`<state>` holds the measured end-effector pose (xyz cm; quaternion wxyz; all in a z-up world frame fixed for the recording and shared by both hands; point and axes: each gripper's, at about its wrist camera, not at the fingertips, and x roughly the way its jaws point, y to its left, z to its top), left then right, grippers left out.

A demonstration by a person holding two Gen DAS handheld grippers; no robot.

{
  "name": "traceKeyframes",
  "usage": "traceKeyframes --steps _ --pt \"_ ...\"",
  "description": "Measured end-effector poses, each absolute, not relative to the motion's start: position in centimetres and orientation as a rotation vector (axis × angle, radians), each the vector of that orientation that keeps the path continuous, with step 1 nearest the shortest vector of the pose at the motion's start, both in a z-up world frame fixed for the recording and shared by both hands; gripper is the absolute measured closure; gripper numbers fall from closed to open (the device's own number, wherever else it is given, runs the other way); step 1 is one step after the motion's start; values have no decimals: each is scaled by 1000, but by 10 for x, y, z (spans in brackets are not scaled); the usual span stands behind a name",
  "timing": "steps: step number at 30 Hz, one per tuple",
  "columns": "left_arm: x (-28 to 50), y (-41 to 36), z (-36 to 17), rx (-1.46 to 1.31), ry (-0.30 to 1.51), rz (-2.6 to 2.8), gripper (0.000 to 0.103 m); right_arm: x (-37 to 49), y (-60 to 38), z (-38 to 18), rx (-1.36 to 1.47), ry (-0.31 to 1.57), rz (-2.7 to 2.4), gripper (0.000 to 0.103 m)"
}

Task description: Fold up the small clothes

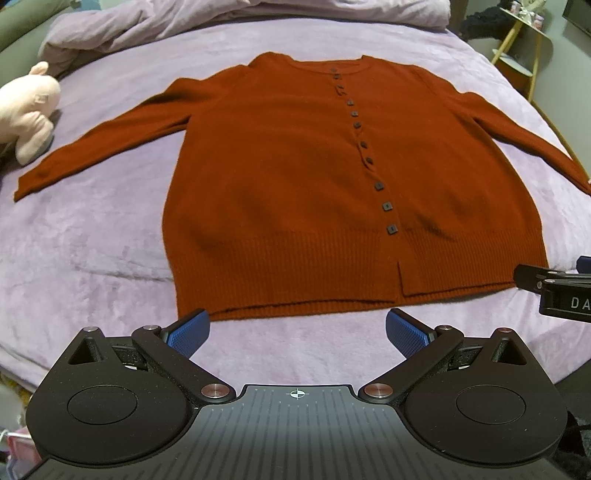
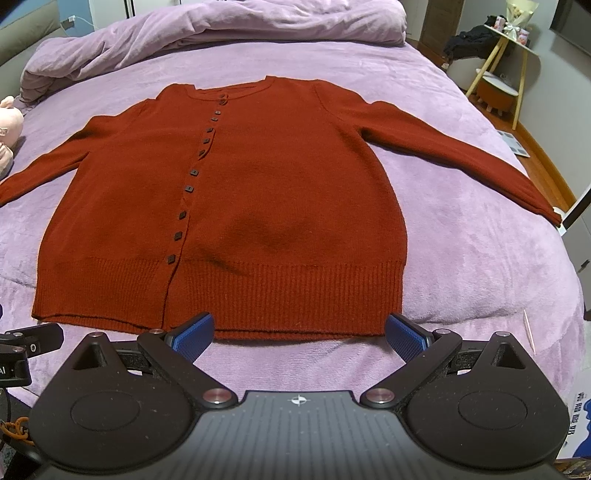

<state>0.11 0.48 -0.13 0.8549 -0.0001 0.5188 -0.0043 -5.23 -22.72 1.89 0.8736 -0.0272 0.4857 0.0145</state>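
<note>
Two tongs were held low over the near edge of the bed (image 1: pixel 92 229), both pointing toward its far end. The left tongs (image 1: pixel 297 332) were spread wide, their blue pads (image 1: pixel 188 334) well apart and gripping nothing; the left pad overlapped the hem's near left corner in its own view, though contact could not be told. The right tongs (image 2: pixel 299 334) were likewise spread wide and empty, their pads (image 2: pixel 406 338) lying at the near hem's edge in the right wrist view. In the left view, part of the right tongs showed at the right edge, just beside the hem's near right corner.

The red cardigan (image 1: pixel 295 177) lay flat and face up on the purple bed cover, buttoned down its front with a row of dark square buttons (image 1: pixel 378 185). Its ribbed hem (image 2: pixel 295 291) was nearest the tongs, the neckline was far, and both sleeves were stretched out to left and right. A pink plush toy (image 1: pixel 27 107) lay at the far left, near the left sleeve, and a bunched purple duvet (image 2: pixel 207 33) lay across the far end of the bed.
</note>
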Motion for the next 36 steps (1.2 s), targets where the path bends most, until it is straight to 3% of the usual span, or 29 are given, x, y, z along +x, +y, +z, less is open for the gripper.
traceKeyframes --steps 36 --pt "4 3 -1 6 1100 -8 0 -52 -230 21 -50 1004 56 4"
